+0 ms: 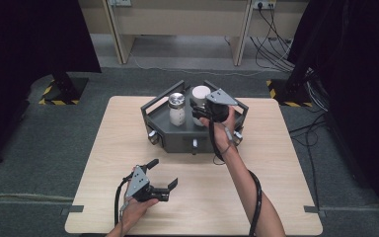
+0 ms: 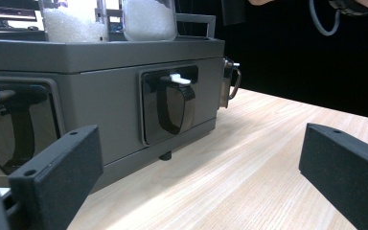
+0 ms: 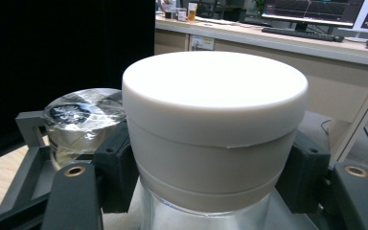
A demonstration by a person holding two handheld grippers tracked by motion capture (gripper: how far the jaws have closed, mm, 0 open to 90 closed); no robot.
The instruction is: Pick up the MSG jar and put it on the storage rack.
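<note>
A grey six-sided carrier (image 1: 170,140) stands on the far middle of the wooden table. Two jars stand in it. One has a silver lid (image 1: 176,100); the other has a white lid (image 1: 200,92). My right gripper (image 1: 197,114) reaches in from the right, and its jaws press on both sides of the white-lidded jar (image 3: 214,120). The silver-lidded jar (image 3: 84,112) stands just to its left. My left gripper (image 1: 164,173) hovers open near the table's front left, nothing between its jaws. It (image 2: 201,177) faces the carrier's side wall (image 2: 115,110) and a latch (image 2: 170,103).
The carrier has raised bar handles (image 1: 158,98) and metal clasps (image 1: 152,137) around its sides. Bare tabletop (image 1: 276,163) lies right of and in front of the carrier. Desks and cables (image 1: 276,47) are on the floor beyond the table.
</note>
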